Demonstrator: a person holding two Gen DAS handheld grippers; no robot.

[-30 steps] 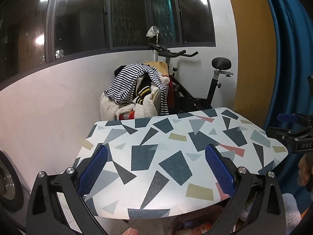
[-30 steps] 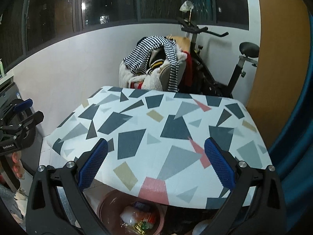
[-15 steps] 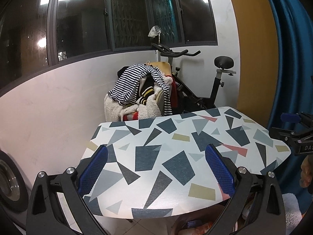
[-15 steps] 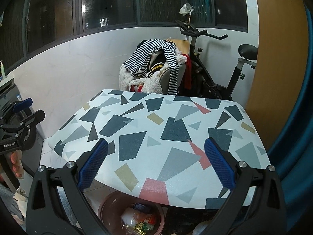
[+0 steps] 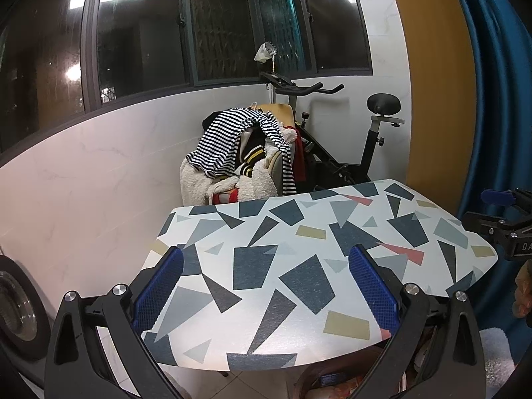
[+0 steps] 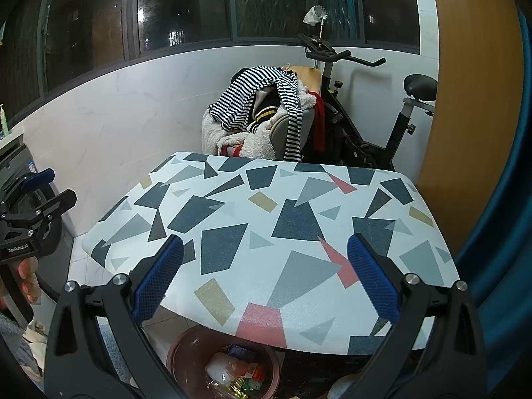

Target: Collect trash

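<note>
A brown trash bin (image 6: 186,349) stands on the floor under the near edge of the table, with wrappers and crumpled trash (image 6: 232,372) inside. Part of it shows in the left wrist view (image 5: 319,380). The table (image 6: 266,219) has a white top with grey, blue, pink and tan shapes, and I see nothing lying on it. My left gripper (image 5: 266,286) is open and empty above the table's near left part. My right gripper (image 6: 264,276) is open and empty above the near edge, over the bin. Each gripper shows at the side of the other's view.
A chair piled with clothes, topped by a striped shirt (image 6: 259,99), stands behind the table. An exercise bike (image 6: 382,123) is at the back right. A blue curtain (image 5: 492,99) hangs at right. A washing machine (image 5: 13,312) is at left.
Both grippers have drawn back and risen slightly, so the table sits lower and farther in both views. Both stay open and empty.
</note>
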